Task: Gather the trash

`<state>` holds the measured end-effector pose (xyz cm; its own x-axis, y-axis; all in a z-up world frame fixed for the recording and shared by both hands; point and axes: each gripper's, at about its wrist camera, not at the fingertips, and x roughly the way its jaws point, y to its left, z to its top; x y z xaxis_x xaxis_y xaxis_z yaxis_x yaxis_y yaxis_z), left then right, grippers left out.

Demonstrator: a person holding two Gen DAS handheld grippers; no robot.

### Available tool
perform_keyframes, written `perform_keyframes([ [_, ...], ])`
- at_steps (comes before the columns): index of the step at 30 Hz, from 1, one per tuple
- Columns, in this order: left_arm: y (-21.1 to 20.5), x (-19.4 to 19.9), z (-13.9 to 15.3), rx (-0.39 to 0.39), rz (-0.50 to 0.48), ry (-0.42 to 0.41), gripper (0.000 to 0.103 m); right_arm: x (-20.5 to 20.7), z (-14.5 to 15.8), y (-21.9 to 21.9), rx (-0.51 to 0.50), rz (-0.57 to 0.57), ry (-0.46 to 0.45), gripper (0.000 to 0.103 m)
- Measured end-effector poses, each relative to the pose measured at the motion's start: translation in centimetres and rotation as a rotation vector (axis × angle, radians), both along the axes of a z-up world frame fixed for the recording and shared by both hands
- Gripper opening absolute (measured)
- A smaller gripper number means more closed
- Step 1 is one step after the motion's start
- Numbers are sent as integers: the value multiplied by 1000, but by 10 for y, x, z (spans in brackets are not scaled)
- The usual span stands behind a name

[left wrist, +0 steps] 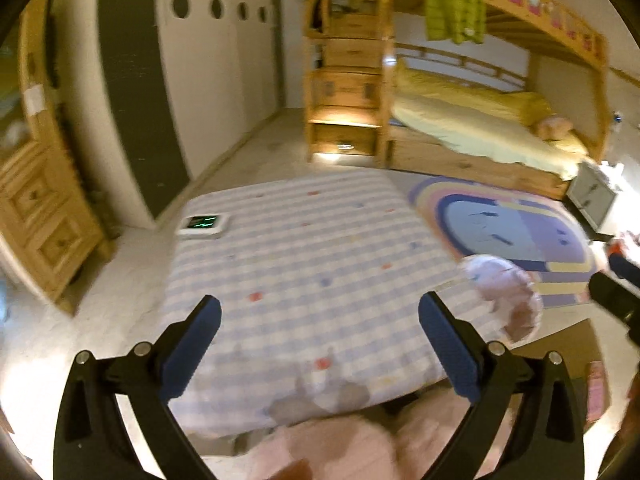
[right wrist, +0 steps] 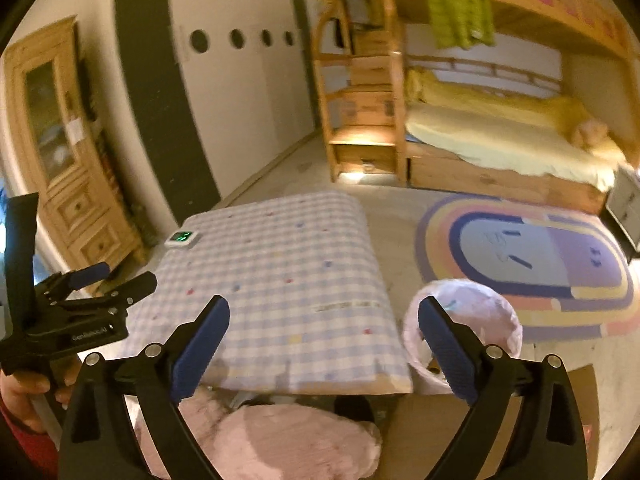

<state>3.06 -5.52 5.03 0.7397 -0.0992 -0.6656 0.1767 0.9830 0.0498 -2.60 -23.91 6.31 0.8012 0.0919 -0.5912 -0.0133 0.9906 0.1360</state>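
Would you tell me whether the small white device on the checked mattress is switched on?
On: the white device shows a lit green display.

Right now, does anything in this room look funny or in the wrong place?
Yes. A green puffy jacket hangs off the top bunk's rail instead of being put away. A small white device with a glowing green screen sits at the far left corner of the checked cloth. Nothing looks spilled or broken.

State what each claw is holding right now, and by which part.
Nothing is held. The left claw and the right claw both stand wide open, with only the checked pale-blue cloth-covered table showing between their blue pads.
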Motion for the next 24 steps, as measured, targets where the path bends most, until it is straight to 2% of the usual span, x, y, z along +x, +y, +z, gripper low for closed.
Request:
perform_keyframes([
  [12,69,-60,6,57,181,7,96,-23,13,49,-128,84,22,95],
  [24,79,-70,14,45,204,7,96,-25,11,56,-131,89,31,95],
])
